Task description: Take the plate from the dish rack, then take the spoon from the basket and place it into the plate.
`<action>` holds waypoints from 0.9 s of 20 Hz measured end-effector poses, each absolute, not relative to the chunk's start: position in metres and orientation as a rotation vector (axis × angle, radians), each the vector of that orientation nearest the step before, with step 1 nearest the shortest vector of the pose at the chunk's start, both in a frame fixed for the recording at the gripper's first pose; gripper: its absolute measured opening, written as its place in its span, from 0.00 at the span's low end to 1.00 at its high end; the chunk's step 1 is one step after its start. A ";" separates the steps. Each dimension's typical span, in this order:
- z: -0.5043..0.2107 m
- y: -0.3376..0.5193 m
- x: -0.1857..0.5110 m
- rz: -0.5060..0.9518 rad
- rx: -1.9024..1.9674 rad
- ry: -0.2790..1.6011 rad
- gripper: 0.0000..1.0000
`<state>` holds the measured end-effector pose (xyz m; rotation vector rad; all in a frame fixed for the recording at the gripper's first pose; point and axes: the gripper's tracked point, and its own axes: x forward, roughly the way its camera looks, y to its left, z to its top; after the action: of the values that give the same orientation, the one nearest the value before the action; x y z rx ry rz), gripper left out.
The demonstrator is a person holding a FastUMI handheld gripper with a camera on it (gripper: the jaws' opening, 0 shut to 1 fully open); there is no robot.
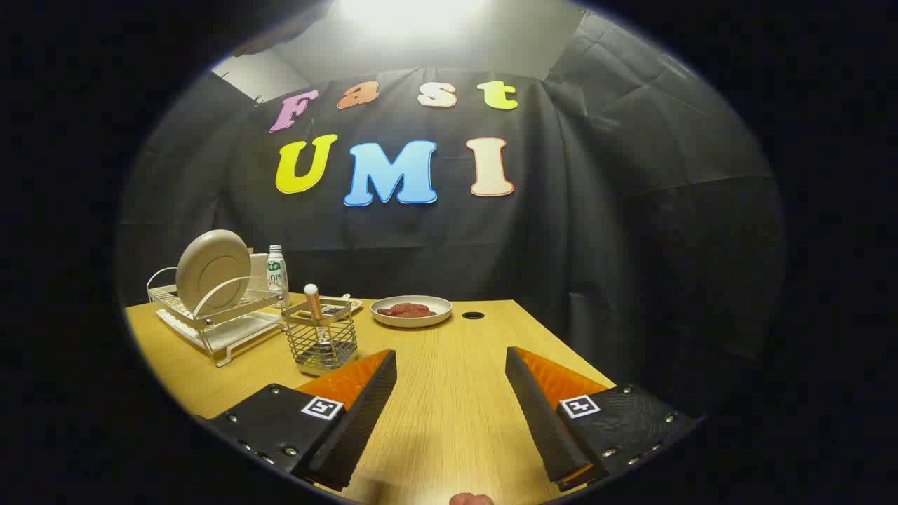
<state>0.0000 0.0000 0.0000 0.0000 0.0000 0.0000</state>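
two fingers of the gripper [450, 365] are standing wide apart over the bare wooden table [449, 393], holding nothing, with open tabletop showing between them. the first step, taking the plate, is not yet begun. the cream plate [212, 270] is standing on edge in the white wire dish rack [210, 319] at the far left of the table, leaning slightly back against a curved hoop. just right of the rack and nearer, the wire basket [321, 340] is holding the spoon [313, 301] upright, its pale rounded end sticking up above the rim. a small bottle [276, 270] is standing behind the rack, and a shallow bowl of reddish food [411, 310] is sitting further right, near a cable hole [473, 315] in the table.

to do this step well, the gripper is probably needing to swing left and travel well past the basket without clipping the spoon. approaching the plate from above looks wisest, one finger going each side of the upper rim, closing firmly since glazed ware is likely slippery. lifting straight up before pulling away should be keeping the plate from snagging on the hoop or dragging the light rack along.
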 end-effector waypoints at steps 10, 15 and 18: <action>0.044 -0.003 0.069 -0.027 0.016 -0.116 0.97; 0.063 -0.005 0.068 -0.048 0.029 -0.110 0.97; 0.101 0.001 0.062 -0.068 0.024 -0.125 0.97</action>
<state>0.0620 0.0011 0.1006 0.0244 -0.1254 -0.0681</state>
